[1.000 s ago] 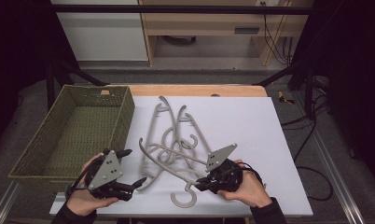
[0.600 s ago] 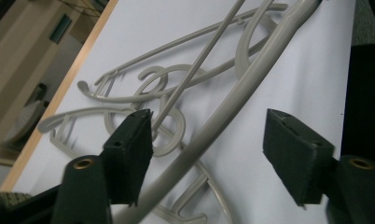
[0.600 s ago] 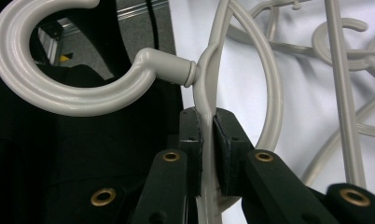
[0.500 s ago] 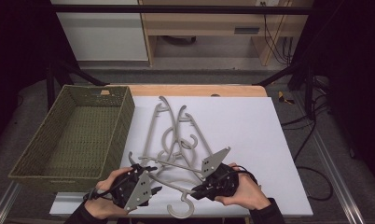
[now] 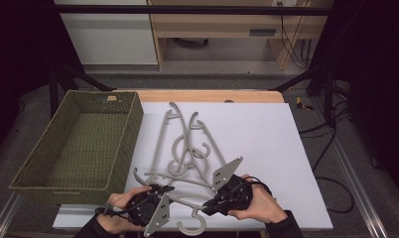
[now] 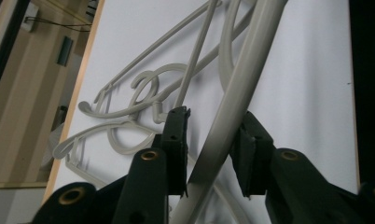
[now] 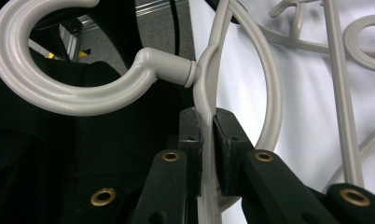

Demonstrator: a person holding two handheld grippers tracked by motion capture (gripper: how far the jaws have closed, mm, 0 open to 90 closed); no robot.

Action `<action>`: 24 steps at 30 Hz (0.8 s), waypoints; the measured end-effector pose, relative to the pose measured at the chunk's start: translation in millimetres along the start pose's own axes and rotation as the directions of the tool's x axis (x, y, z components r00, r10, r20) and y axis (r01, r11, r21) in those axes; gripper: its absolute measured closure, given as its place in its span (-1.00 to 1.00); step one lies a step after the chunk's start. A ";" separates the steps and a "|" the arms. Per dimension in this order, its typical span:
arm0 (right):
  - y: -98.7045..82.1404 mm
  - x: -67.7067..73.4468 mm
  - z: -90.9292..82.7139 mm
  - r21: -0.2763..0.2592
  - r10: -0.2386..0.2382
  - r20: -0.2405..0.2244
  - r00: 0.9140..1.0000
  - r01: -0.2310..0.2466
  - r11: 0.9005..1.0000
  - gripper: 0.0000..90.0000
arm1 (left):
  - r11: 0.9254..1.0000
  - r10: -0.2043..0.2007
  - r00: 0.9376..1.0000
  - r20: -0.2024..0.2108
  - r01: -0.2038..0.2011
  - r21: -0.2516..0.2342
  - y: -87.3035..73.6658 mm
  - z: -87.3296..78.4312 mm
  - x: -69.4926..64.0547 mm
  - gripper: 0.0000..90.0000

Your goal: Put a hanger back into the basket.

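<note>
Grey plastic hanger (image 5: 187, 201) at the frame's lower centre, pinched by the right hand-held gripper (image 5: 213, 204), could twist free, since the left hand-held gripper (image 5: 160, 191), just closing, merely straddles its arm.

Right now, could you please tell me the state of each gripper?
Left gripper: jaws have just been closing around the hanger, one pad not yet touching.
Right gripper: shut on the same hanger, just below its hook.

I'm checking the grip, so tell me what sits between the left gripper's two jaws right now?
In the left gripper view, one grey arm of the near hanger runs between the left gripper pads, which have just been closing on it; a gap shows at one pad.
</note>
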State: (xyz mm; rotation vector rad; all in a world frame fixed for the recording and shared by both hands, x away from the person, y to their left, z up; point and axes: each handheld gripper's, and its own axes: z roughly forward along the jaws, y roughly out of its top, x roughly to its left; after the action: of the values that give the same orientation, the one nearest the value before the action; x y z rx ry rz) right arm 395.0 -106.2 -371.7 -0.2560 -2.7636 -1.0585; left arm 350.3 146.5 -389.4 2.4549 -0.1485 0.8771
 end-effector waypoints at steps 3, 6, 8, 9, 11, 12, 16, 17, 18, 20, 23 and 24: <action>-1.2 -1.7 0.0 -0.001 -0.003 -0.015 1.000 0.003 1.000 0.83 | 1.000 0.018 1.000 0.001 -0.018 0.003 0.7 -0.4 -1.3 0.59; -1.9 -2.3 -0.3 -0.003 -0.001 -0.019 1.000 0.001 1.000 0.82 | 0.999 0.035 0.999 0.011 -0.035 0.004 0.8 -0.6 -2.7 0.63; -2.6 -1.5 -2.3 -0.004 -0.002 -0.009 1.000 0.002 1.000 0.82 | 0.999 0.047 0.999 0.010 -0.047 -0.008 0.4 -0.7 -3.6 0.66; -2.9 -2.0 -2.7 -0.010 -0.012 -0.007 1.000 0.012 1.000 0.82 | 0.998 0.052 0.999 0.012 -0.052 -0.019 0.4 -1.5 -3.4 0.67; -3.8 -1.4 -5.2 -0.020 -0.014 -0.004 1.000 0.013 1.000 0.82 | 0.998 0.053 0.998 0.016 -0.052 -0.033 0.7 -4.2 -3.1 0.70; -4.2 -2.1 -6.2 -0.026 -0.018 -0.002 1.000 0.018 0.999 0.81 | 0.998 0.052 0.999 0.016 -0.051 -0.036 1.7 -6.3 -2.4 0.72; -4.9 -1.7 -8.4 -0.034 -0.024 0.007 1.000 0.024 0.999 0.79 | 0.998 0.054 0.998 0.038 -0.053 -0.032 3.1 -7.3 -3.3 0.76; -4.8 -1.8 -8.2 -0.035 -0.024 0.008 1.000 0.025 0.999 0.79 | 0.999 0.049 0.998 0.039 -0.048 -0.023 3.6 -7.0 -3.6 0.77; -4.9 -2.1 -8.1 -0.037 -0.024 0.009 1.000 0.025 0.999 0.78 | 0.999 0.043 0.998 0.047 -0.042 -0.022 3.3 -6.0 -3.4 0.77; -5.3 -2.4 -9.3 -0.043 -0.024 0.021 0.999 0.024 0.999 0.77 | 1.000 0.017 0.998 0.057 -0.015 -0.024 3.1 -6.3 -1.6 0.77; -5.8 -3.7 -12.3 -0.080 -0.021 0.042 0.999 0.025 0.996 0.72 | 0.999 -0.030 0.997 0.066 0.032 -0.030 3.0 -10.3 3.6 0.78; -5.9 -3.7 -13.1 -0.093 -0.014 0.066 0.998 0.020 0.995 0.70 | 0.998 -0.053 0.996 0.065 0.055 -0.037 3.2 -11.2 4.7 0.79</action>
State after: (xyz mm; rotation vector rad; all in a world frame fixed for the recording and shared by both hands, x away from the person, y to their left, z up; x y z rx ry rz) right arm 398.5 -119.7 -366.7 -0.2850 -2.7812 -1.2071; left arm 346.9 149.8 -377.8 2.4409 -0.1201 0.7659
